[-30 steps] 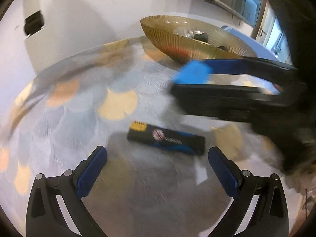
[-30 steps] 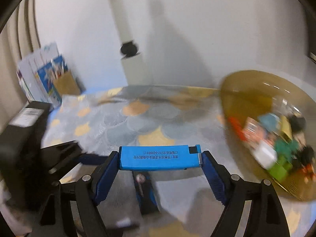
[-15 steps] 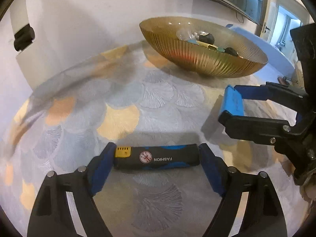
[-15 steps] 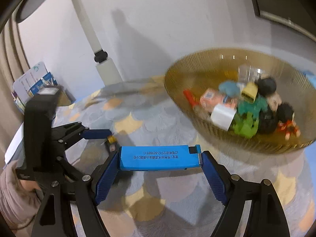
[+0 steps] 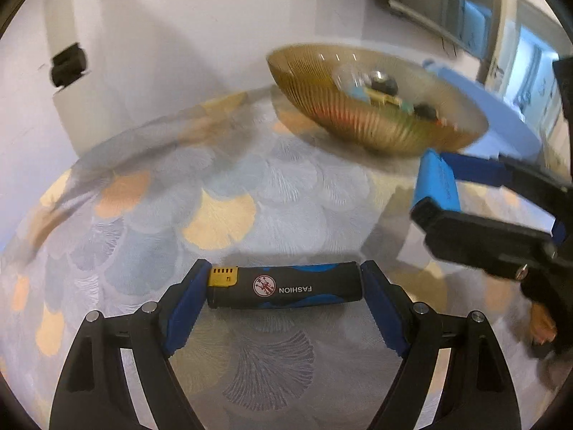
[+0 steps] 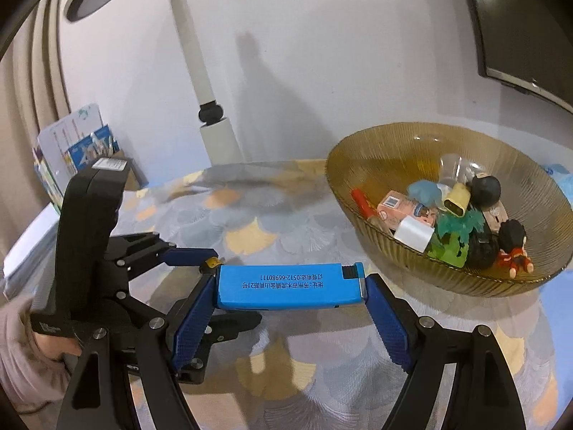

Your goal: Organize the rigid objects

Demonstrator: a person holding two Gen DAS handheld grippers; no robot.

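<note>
My left gripper [image 5: 283, 288] is shut on a black-and-blue lighter [image 5: 286, 286] with a yellow end, gripped end to end, low over the patterned tablecloth [image 5: 222, 193]. In the right wrist view my right gripper [image 6: 290, 288] is shut on a bright blue lighter [image 6: 286, 285], held lengthwise between the pads above the table. That blue lighter [image 5: 437, 182] also shows at the right of the left wrist view, in front of the amber ribbed bowl [image 5: 358, 125]. The left gripper [image 6: 200, 268] sits just left of the right one. The bowl [image 6: 394, 143] holds several small toys.
A white post with a black knob [image 6: 211, 114] stands against the back wall. Leaflets and boxes [image 6: 71, 150] lean at the far left. A dark screen [image 6: 519, 36] hangs at the upper right. A person's sleeve [image 6: 21, 351] is at the lower left.
The left gripper came down over the black lighter lying on the cloth and closed on its ends. The right gripper, still holding the blue lighter, swung right towards the bowl.
</note>
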